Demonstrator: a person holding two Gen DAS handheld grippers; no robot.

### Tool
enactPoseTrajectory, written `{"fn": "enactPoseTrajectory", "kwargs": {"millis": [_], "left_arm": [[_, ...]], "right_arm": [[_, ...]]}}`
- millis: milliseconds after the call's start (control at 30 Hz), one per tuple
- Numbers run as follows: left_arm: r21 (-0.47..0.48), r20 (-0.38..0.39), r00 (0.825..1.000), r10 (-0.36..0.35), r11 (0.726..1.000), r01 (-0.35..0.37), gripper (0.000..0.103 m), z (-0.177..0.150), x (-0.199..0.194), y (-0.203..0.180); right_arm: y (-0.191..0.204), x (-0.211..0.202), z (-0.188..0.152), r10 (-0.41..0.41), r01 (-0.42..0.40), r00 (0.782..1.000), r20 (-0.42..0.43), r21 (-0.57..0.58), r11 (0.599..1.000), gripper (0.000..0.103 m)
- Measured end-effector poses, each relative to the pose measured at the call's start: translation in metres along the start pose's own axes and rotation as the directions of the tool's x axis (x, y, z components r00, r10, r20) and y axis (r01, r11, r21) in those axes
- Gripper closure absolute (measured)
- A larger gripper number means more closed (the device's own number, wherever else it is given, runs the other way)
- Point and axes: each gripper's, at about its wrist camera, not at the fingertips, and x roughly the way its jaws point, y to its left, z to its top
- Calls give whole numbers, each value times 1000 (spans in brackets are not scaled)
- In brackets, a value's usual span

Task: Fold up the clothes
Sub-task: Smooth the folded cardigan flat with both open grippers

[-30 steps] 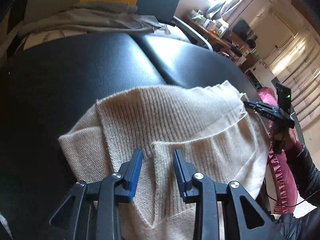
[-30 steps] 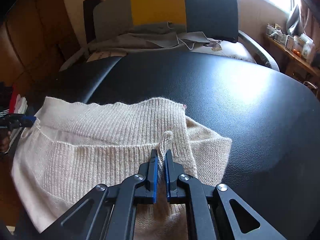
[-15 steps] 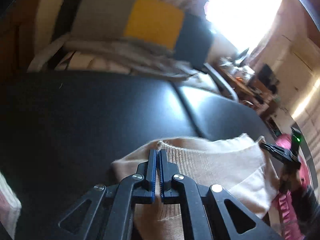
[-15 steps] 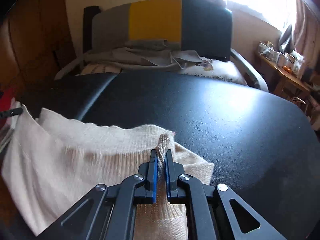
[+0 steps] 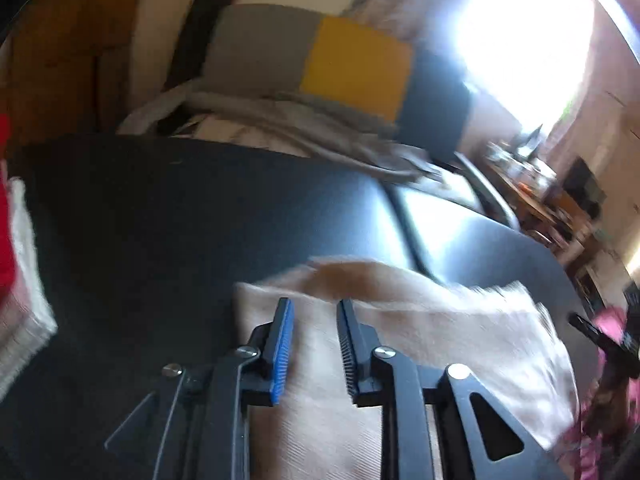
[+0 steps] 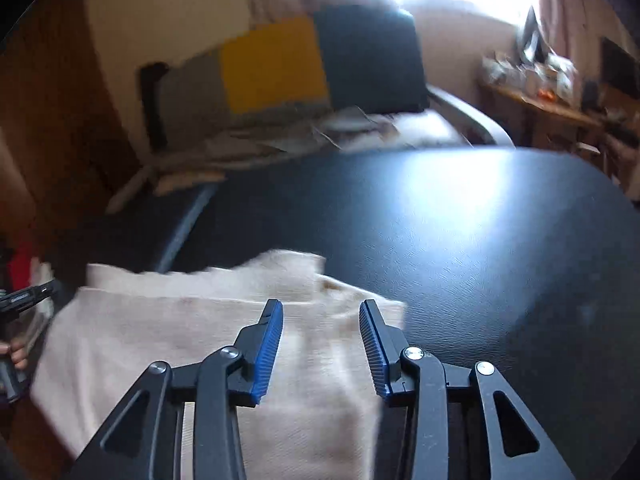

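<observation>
With both the left gripper and right gripper spread wide and gripping nothing, the cream knit sweater is lying part-folded on the black table, likely needing more folds.

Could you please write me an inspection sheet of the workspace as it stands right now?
Surface: black padded table, glossy, lit by a window.
Job's things: beige knit sweater lying folded on the table's near edge; image is motion-blurred.
Clutter: grey clothes heaped on a chair beyond the table; red and white fabric at the left edge.
Grippers: left gripper and right gripper both have jaws apart above the sweater, gripping nothing.
Cables: nothing seen.
Surroundings: chair with grey, yellow and dark cushion; cluttered side table; bright window.
</observation>
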Motion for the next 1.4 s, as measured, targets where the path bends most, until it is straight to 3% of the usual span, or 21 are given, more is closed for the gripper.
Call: {"fn": "enactPoseTrajectory", "kwargs": {"millis": [33,67,133,167,233,300,600,767,1033,1233,1333,1400], "left_arm": [[28,-1,1000,-16,999,16,70,-8,0,-12],[61,-6,1000,-21,998,21,69,-16,1,-23],[161,-35,998,56,986,-50,68,-35,17,-42],[207,-36,995,92,975,-82,67,-46,23,-50],[256,44,992,119,958,-126,65,-67,20,-54],[257,44,993,107,960,-115,65,-76,14,-50],[219,20,997,79,972,-82,65,-85,-1,-40],[211,-1,988,155,966,-151,64,-75,-8,-49],[250,57,987,150,955,-159,64,-53,-16,-65],[220,-26,983,180,961,-170,61,-59,9,-36],[184,10,996,92,979,-92,57,-62,10,-18],[181,22,997,79,980,-81,56,-60,14,-15]], "right_arm": [[11,-5,-2,34,-34,999,3,-22,999,56],[22,-6,-6,60,-60,998,-4,-52,997,43],[43,-3,-15,86,-89,996,-29,-114,989,26],[48,4,-21,69,-74,997,-47,-127,989,23],[54,19,-34,18,-30,996,-92,-136,990,15],[48,35,-56,-35,22,990,-133,-94,995,5],[59,8,-96,-35,32,999,-27,-103,994,4],[63,6,-98,-56,54,998,-24,-83,995,2],[87,0,-53,-25,20,999,-46,-117,993,0],[87,16,-31,37,-45,997,-66,-122,992,0],[80,31,-29,51,-62,994,-97,-114,992,0],[75,41,-27,60,-73,991,-117,-108,991,0]]}}
